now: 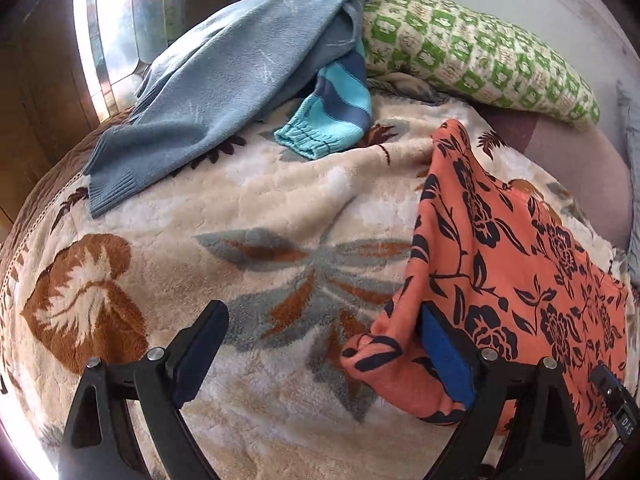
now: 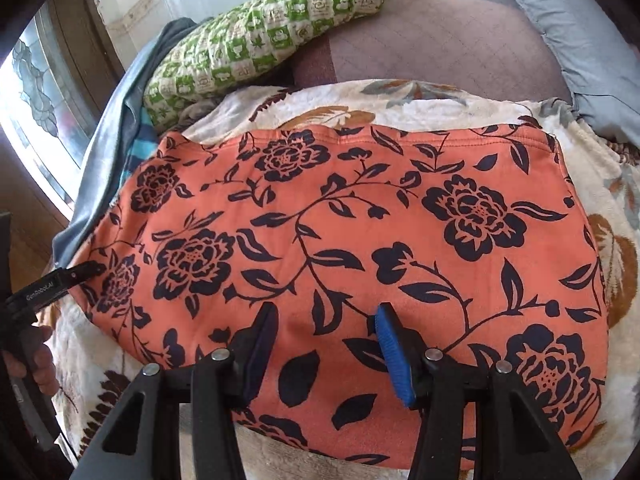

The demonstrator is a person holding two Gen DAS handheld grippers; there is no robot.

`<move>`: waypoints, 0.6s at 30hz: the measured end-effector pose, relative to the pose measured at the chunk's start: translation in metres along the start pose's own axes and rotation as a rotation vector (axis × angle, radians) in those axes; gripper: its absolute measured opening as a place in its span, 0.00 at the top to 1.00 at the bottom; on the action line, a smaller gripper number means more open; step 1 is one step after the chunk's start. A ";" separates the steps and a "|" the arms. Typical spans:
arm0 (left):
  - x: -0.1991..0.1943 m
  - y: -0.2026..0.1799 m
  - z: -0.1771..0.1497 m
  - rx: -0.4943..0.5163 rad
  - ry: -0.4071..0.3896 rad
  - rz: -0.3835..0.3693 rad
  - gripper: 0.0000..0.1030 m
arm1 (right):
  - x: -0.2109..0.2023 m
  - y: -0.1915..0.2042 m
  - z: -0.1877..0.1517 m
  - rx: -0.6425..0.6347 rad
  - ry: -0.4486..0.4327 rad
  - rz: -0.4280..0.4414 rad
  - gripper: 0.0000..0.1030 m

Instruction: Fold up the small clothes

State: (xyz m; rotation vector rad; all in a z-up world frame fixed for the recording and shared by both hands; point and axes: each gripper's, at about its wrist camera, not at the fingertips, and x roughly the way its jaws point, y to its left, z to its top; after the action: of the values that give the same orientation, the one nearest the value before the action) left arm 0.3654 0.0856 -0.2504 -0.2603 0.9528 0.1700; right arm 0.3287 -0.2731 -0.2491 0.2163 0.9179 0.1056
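An orange garment with a dark floral print [image 2: 360, 240] lies spread flat on a cream floral blanket [image 1: 200, 240]. In the left wrist view the garment [image 1: 500, 240] is at the right. My left gripper [image 1: 324, 320] is open, its right finger [image 1: 444, 356] touching the garment's left edge, its left finger over bare blanket. My right gripper [image 2: 326, 320] is open and hovers over the garment's near middle, holding nothing. The left gripper's body [image 2: 44, 288] shows at the left edge of the right wrist view.
A grey-blue sweater [image 1: 208, 92] and a striped blue knit sleeve [image 1: 332, 120] lie piled at the blanket's far left. A green-and-white quilted pillow [image 1: 480, 52] lies behind. A mauve mattress [image 2: 440, 40] and a window [image 1: 120, 20] are beyond.
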 end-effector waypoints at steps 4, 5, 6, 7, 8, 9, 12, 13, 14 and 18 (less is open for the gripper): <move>-0.008 0.006 -0.005 -0.034 -0.020 -0.012 0.08 | -0.012 0.012 0.003 -0.038 -0.059 0.041 0.47; -0.011 0.005 -0.007 -0.029 -0.021 -0.019 0.08 | -0.011 0.015 0.004 -0.051 -0.051 0.054 0.47; -0.013 0.003 -0.011 -0.028 -0.015 -0.028 0.08 | -0.008 0.018 0.002 -0.061 -0.030 0.060 0.47; -0.014 0.003 -0.015 -0.035 -0.005 -0.041 0.08 | -0.002 0.021 -0.001 -0.072 0.003 0.058 0.47; -0.014 0.003 -0.018 -0.047 0.007 -0.053 0.08 | 0.009 0.023 -0.004 -0.086 0.062 0.048 0.47; -0.014 0.003 -0.021 -0.059 0.020 -0.061 0.08 | 0.019 0.024 -0.010 -0.104 0.104 0.027 0.47; -0.009 -0.001 -0.028 -0.067 0.064 -0.069 0.08 | 0.018 0.033 -0.012 -0.168 0.083 -0.007 0.46; -0.006 -0.003 -0.031 -0.063 0.085 -0.070 0.08 | 0.018 0.033 -0.011 -0.164 0.087 -0.005 0.46; -0.006 -0.004 -0.034 -0.069 0.097 -0.071 0.08 | 0.018 0.031 -0.011 -0.155 0.089 0.004 0.46; -0.005 -0.010 -0.036 -0.058 0.097 -0.103 0.08 | 0.019 0.029 -0.011 -0.143 0.083 0.022 0.45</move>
State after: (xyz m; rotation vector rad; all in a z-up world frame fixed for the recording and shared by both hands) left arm 0.3367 0.0655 -0.2644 -0.3730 1.0291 0.0909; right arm 0.3314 -0.2403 -0.2633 0.0904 0.9864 0.2011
